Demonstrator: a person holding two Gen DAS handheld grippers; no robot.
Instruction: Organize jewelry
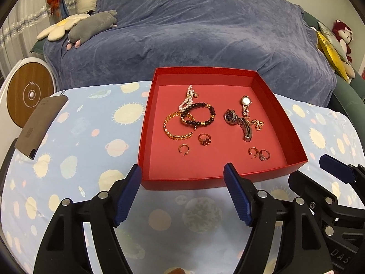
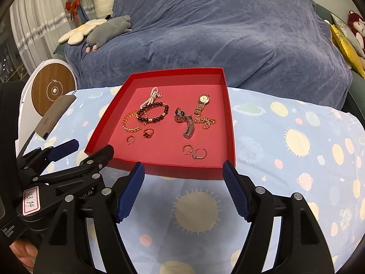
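A red tray (image 1: pixel 294 134) (image 2: pixel 230 123) sits on the patterned cloth and holds the jewelry. In it lie a pearl bracelet (image 1: pixel 188 98), a dark bead bracelet (image 1: pixel 198 114) (image 2: pixel 153 112), a gold bangle (image 1: pixel 175 129), a flower ring (image 1: pixel 203 139) (image 2: pixel 147 133), two hoop earrings (image 1: pixel 183 149) (image 1: pixel 252 151), a stone ring (image 1: pixel 264 154) (image 2: pixel 200 153), a gold watch (image 1: pixel 246 105) (image 2: pixel 202 102), a dark watch (image 1: pixel 239 123) (image 2: pixel 186 121) and a gold chain (image 1: pixel 257 123). My left gripper (image 1: pixel 182 178) is open and empty just before the tray's near wall. My right gripper (image 2: pixel 183 173) is open and empty at the same wall.
A brown phone case (image 1: pixel 41 125) lies on the cloth at the left. A round white and wood device (image 1: pixel 29 93) stands beyond it. A sofa under a blue blanket (image 1: pixel 194 29) with plush toys is behind the table.
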